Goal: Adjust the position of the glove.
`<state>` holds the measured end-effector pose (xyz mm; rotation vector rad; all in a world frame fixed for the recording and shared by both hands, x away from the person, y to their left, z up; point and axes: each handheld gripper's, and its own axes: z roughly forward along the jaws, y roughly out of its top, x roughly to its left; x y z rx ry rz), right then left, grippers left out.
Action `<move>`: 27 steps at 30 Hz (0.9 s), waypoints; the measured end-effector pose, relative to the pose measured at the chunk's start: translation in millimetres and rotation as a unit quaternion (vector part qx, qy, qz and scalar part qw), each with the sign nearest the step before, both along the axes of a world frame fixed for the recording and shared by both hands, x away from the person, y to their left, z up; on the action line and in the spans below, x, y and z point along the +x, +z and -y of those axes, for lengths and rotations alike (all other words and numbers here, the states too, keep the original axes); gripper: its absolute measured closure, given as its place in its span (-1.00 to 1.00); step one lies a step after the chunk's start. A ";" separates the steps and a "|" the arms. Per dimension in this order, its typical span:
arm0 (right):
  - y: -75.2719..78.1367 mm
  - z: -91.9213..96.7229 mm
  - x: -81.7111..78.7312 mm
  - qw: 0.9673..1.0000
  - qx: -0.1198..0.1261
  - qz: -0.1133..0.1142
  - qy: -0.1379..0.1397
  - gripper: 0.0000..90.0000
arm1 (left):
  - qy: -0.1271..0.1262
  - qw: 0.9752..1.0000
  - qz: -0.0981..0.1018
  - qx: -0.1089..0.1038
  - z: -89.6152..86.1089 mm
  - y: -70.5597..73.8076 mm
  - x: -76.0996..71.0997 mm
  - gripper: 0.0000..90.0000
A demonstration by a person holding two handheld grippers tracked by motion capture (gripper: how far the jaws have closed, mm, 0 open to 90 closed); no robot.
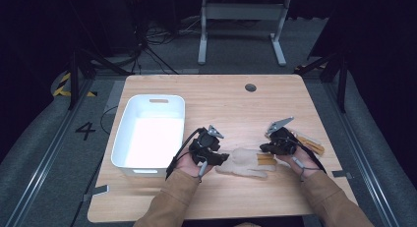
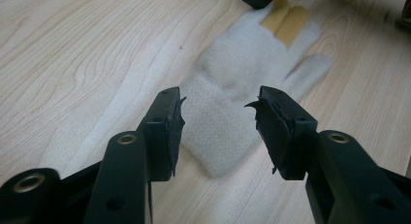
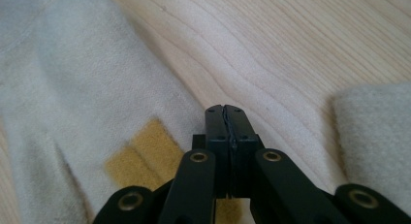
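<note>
Resting low at 6 o'clock on the worktop (image 1: 236, 97), both forearms reach in. The left tongs (image 2: 218, 112) stand apart over the cuff of the pale glove (image 1: 248, 163) lying flat between the hands. The right tongs (image 3: 225, 112) are pressed together at its yellow-tipped fingers, perhaps pinching fabric. A white bin (image 1: 129, 133) sits at 9 o'clock.

Both hands low over the surface, one gripper each

The left gripper (image 2: 218, 110) holds its jaws parted, a clear gap between the two pads, tips angled downward. The right gripper (image 3: 226, 110) has its jaws pressed flat together, nothing visible between them. Both forearms in tan sleeves reach forward, hands wrapped around the gripper bodies.
</note>
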<state>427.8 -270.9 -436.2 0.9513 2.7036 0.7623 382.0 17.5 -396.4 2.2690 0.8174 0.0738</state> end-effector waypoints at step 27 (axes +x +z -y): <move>43.4 49.1 -13.5 0.992 0.094 0.065 -0.044 0.76 | 0.000 1.000 0.002 -0.008 -2.5 6.9 4.0 0.14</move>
